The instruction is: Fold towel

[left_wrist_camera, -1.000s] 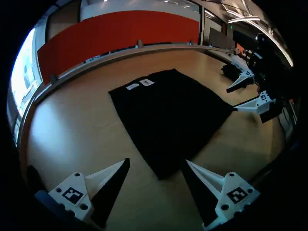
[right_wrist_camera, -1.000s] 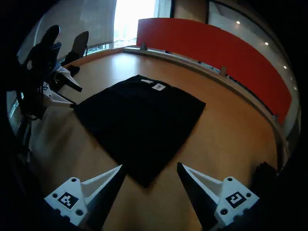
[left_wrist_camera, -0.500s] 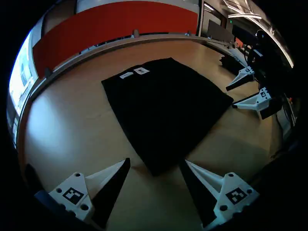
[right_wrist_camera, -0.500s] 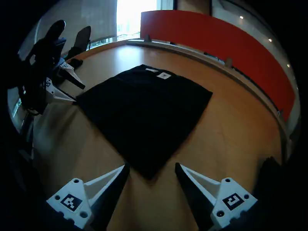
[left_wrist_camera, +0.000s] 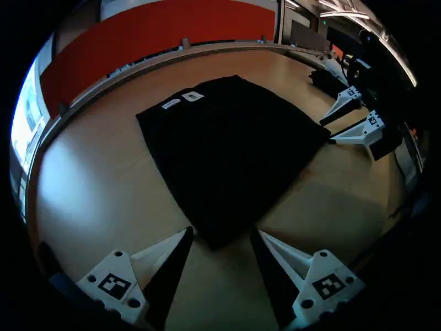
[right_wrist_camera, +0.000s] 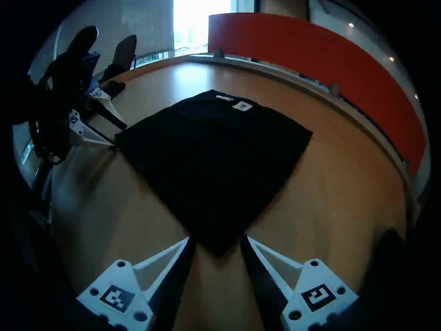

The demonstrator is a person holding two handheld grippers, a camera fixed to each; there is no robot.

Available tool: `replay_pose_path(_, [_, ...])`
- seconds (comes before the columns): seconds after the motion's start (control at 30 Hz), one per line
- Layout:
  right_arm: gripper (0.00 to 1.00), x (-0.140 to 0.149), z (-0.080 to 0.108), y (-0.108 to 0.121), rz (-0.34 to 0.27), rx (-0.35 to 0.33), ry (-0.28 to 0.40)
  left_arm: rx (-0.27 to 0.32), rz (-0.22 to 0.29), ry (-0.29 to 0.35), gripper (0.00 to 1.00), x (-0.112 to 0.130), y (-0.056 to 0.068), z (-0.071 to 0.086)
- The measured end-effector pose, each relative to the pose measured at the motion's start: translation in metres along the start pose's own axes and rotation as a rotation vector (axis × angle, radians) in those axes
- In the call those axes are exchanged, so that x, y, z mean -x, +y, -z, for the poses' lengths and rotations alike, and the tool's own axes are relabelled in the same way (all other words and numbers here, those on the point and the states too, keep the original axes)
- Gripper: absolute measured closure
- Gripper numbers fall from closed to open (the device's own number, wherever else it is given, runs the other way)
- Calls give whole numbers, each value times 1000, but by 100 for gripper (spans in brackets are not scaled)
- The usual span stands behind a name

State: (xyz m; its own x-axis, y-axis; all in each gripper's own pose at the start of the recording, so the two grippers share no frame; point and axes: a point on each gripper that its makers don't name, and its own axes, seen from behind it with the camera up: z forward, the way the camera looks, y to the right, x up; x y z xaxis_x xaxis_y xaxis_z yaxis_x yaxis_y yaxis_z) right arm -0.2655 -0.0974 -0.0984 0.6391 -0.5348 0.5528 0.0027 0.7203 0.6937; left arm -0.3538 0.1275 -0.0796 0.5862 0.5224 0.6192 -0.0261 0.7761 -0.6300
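Dim indoor light. A bright overexposed window (right_wrist_camera: 201,25) throws pale glare across the glossy brown wooden bench (right_wrist_camera: 182,80). The flat black cloth towel (left_wrist_camera: 231,149) reads as detail-less darkness. Fisheye distortion bends straight lines near the rim.

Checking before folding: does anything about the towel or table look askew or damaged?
Nothing stands out. The black towel lies flat on the wooden table, white tags at its far edge; left tongs and right tongs are open at two corners.
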Motion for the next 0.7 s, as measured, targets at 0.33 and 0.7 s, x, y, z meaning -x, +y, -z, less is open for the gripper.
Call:
replay_pose_path(0.33, [74, 0, 0, -2, -11, 0, 2, -16, 15, 1, 63, -1, 0, 0])
replay_pose_path(0.7, [88, -5, 3, 0, -14, 14, 14, -29, 46, 5, 91, -7, 0, -1])
